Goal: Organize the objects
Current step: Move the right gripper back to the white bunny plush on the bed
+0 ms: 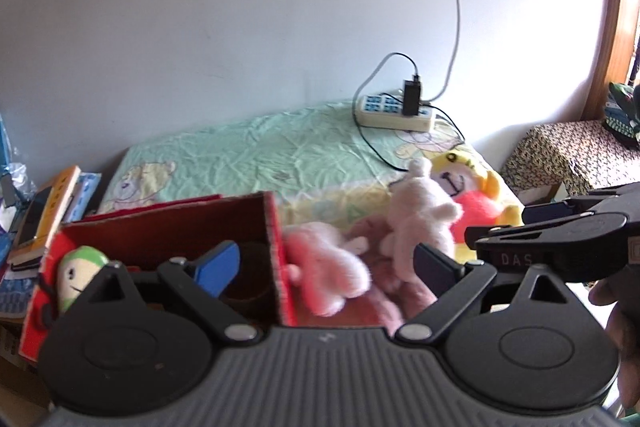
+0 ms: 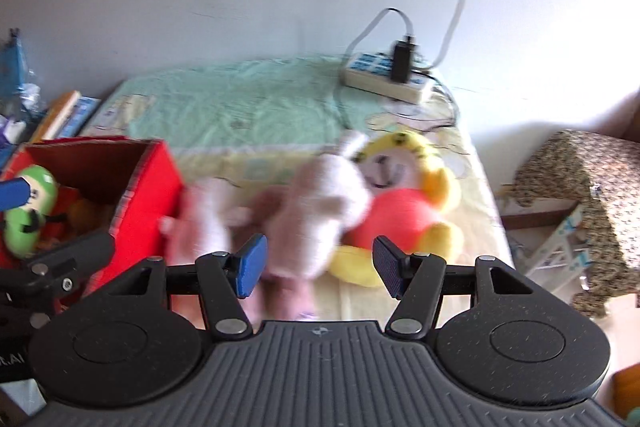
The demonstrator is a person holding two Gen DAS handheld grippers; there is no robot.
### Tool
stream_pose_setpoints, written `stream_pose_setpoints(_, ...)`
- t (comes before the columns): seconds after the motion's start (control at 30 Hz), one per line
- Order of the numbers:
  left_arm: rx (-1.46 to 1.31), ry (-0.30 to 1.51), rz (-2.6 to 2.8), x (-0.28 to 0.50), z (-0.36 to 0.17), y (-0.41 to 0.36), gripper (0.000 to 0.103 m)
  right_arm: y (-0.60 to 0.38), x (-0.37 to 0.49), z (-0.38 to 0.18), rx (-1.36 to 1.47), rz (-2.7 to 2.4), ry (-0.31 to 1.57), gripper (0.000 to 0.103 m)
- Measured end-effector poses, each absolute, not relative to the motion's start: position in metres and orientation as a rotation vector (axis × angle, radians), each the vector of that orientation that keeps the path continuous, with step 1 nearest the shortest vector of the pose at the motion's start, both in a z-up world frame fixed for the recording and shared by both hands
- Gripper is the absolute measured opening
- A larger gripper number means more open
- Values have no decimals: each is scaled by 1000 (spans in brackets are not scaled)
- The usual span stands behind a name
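place: home bedroom | evidence: bed sheet, plush toys

Both hand-held grippers open and empty, angled downward.
Left hand-held gripper: jaws spread wide, nothing between the pads. Right hand-held gripper: jaws parted, nothing gripped. A hand shows at the right edge of the left wrist view.
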State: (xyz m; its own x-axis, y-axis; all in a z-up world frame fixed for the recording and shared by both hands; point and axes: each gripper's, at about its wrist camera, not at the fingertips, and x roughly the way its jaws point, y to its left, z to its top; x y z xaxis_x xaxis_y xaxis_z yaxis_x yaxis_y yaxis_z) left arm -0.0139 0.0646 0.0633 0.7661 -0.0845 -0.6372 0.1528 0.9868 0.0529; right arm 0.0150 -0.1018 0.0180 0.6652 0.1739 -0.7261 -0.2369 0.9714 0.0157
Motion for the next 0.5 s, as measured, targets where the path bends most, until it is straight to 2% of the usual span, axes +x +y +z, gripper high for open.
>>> stream_pose_setpoints(0.5,155,835,-98,9,25,-16,95,-180,18,-3,-141,94,821,66)
